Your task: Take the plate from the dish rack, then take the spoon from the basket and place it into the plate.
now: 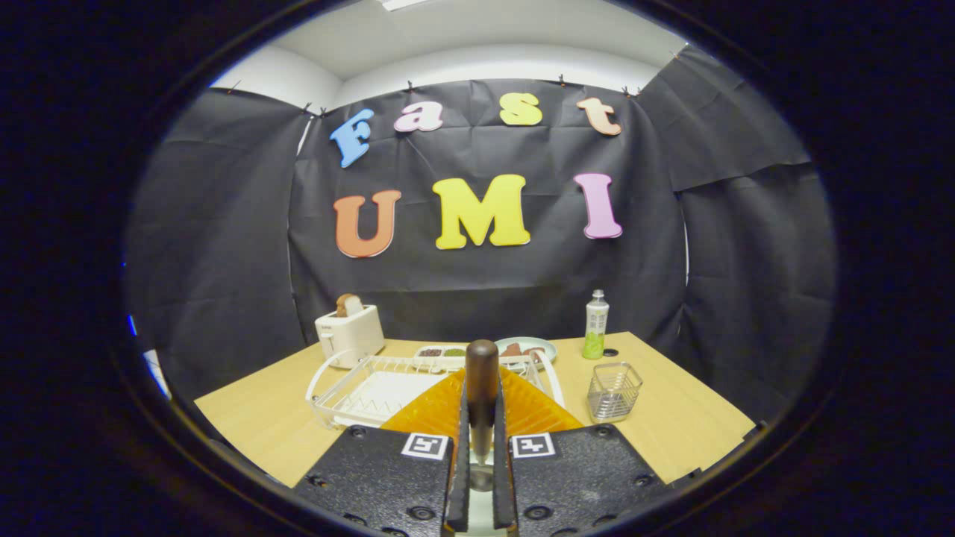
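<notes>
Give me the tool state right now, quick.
Tool: shut on the spoon, wooden handle upright between both fingers, held above the table ahead of the dish rack.

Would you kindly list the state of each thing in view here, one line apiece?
Tongs: shut on the spoon, held above the table.
Dark wooden-handled spoon: gripped between the fingers, handle upward.
White wire dish rack: flat on the wooden table, no plate visible in it.
Wire mesh basket: upright, looks empty.
White toaster: a slice sticking up.
Green bottle: upright, capped.
Pale round plate: behind the rack, holding food.
</notes>
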Available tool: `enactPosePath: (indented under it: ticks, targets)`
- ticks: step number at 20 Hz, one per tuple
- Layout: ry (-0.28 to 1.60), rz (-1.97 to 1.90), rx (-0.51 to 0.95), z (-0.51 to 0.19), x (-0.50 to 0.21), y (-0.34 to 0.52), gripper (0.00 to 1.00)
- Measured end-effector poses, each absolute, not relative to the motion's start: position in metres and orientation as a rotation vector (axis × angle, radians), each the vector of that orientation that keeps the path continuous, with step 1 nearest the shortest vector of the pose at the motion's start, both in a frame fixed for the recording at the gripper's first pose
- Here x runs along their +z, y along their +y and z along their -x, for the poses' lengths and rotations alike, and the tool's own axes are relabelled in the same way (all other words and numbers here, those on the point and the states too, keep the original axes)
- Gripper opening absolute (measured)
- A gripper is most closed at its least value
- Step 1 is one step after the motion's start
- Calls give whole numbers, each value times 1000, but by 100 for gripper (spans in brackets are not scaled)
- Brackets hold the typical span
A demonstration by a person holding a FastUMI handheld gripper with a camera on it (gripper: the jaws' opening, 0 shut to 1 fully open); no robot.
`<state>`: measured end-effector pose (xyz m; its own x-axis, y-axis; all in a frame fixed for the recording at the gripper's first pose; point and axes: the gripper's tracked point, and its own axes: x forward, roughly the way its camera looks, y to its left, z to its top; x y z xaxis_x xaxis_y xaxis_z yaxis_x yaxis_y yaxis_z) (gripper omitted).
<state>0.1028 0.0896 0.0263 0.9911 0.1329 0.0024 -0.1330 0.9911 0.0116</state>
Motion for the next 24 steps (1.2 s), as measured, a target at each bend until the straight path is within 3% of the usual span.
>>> enactPosePath:
  ticks: [8,15,18,20,24]
  targets:
    - [73,-28,91,-106,-51,107,18]
    - [68,-60,82,-100,-52,97,20]
    - [28,-33,54,-97,-42,82,43]
    - [4,-47,37,-89,-35,75,51]
    - [-16,-19,26,-75,-26,61,88]
